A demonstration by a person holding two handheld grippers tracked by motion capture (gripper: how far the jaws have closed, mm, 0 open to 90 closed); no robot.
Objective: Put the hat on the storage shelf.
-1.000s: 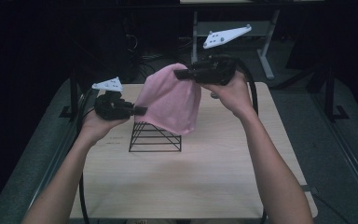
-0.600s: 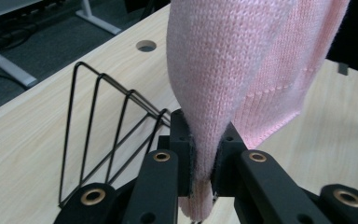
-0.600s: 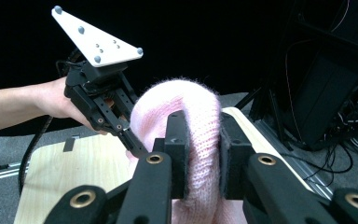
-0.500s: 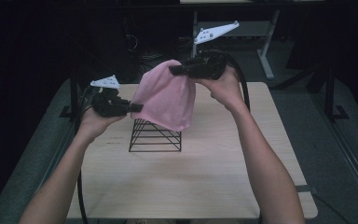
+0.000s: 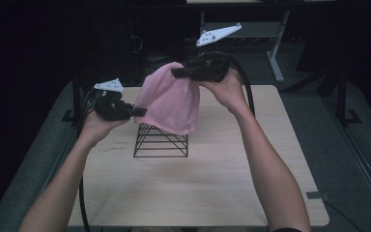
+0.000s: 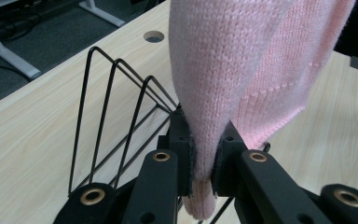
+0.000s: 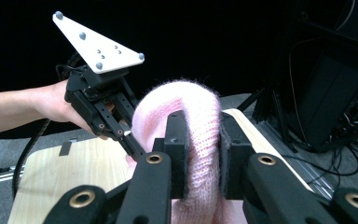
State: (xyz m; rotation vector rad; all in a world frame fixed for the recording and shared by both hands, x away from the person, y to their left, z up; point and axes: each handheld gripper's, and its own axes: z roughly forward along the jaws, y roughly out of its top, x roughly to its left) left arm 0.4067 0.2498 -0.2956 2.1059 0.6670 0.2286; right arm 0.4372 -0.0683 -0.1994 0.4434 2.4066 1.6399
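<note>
Right now you have the pink knitted wool hat (image 5: 170, 102) lifted off the table and hanging just above the black wire rack (image 5: 161, 140), which stands upright on the light wooden tabletop (image 5: 198, 183). Your left gripper (image 5: 140, 111) sits to the left of that rack and slightly higher than its top, its jaws pinched tight on the hat's lower left edge; in the left gripper view the knit (image 6: 223, 70) is squeezed thin between the two black pads (image 6: 185, 154), with a small tip of fabric poking out below them and the rack's wire loops (image 6: 116, 116) just behind. Your right gripper (image 5: 178, 72) is higher, above and behind the rack, and its jaws are clamped on a rolled fold at the hat's top; the right gripper view shows that fold (image 7: 196, 126) bulging over the pads. The hat's loose hem hangs down over the rack's top; whether it touches the wires I cannot tell.
</note>
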